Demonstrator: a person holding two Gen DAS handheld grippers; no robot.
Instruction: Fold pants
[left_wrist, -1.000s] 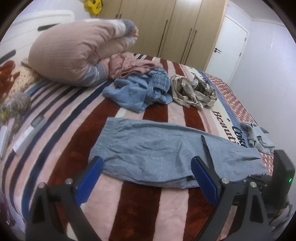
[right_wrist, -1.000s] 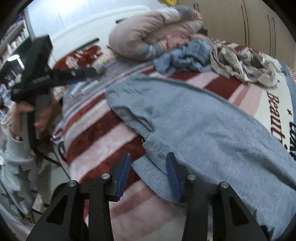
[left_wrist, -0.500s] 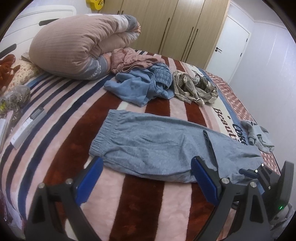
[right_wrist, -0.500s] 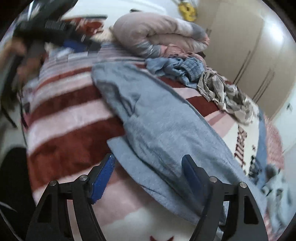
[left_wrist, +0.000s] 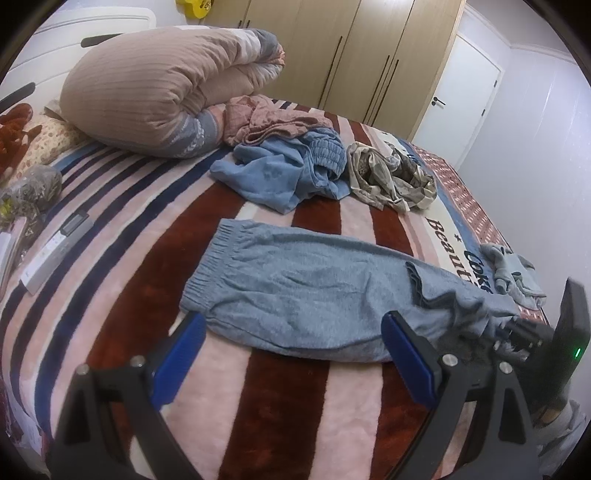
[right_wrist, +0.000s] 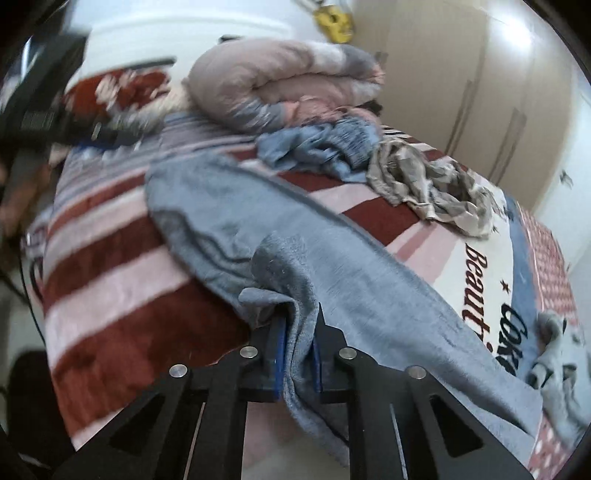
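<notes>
Right wrist view showed your right gripper pinched shut on a bunched edge of the pants, the cloth squeezed between the two blue pads at the near side of the bed. In the left wrist view the pants lay flat across the striped bed, waistband to the left, legs running right toward your right gripper. Your left gripper hovered wide open just near of the pants' near edge, holding nothing, its left pad close to the waistband corner.

The step looked like taking up the leg end so as to carry it over toward the waistband. To do that well, I judged you needed both layers in the pinch; from these views you could not tell how many were caught. Lifting only high enough for the cloth to clear itself would have kept the rest flat. Your left gripper was well placed to pin or take the waistband corner, which would likely have stopped the whole garment dragging. The blue clothes and patterned cloth lay farther off, apart from the pants, so the fold had room.
</notes>
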